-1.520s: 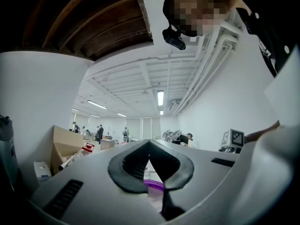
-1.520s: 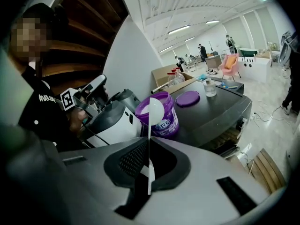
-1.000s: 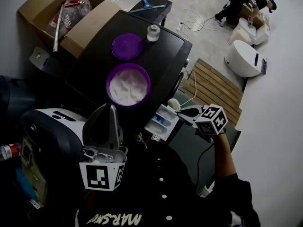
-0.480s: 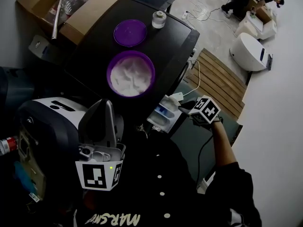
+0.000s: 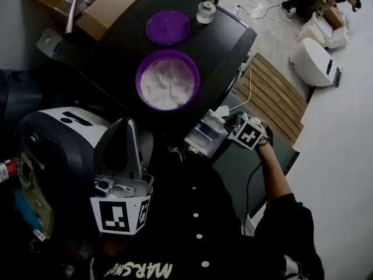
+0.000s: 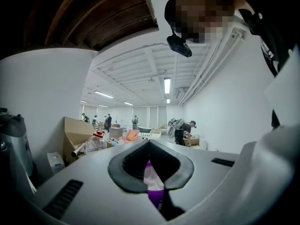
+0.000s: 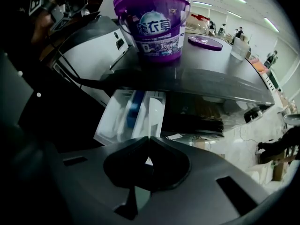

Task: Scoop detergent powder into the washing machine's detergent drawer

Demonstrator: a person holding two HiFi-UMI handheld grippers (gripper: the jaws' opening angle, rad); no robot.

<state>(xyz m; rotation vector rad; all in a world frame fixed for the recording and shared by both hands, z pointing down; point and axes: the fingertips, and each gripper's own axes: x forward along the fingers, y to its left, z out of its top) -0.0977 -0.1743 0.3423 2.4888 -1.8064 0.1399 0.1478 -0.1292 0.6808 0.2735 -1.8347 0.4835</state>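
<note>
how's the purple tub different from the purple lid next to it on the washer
The tub stands open, holding white powder; the lid lies flat. The tub is tall and nearer the detergent drawer; the lid is a thin disc farther back. Both are round, purple, on the washing machine top.

I noted tub [image 7: 152, 22]: glossy translucent purple plastic | washer top [image 5: 215, 45]: smooth dark gloss | drawer [image 5: 204, 136], scoop [image 5: 221, 111]: white plastic | box [image 5: 111, 7], upper left: matt cardboard | slats [image 5: 271, 95]: wood
</note>
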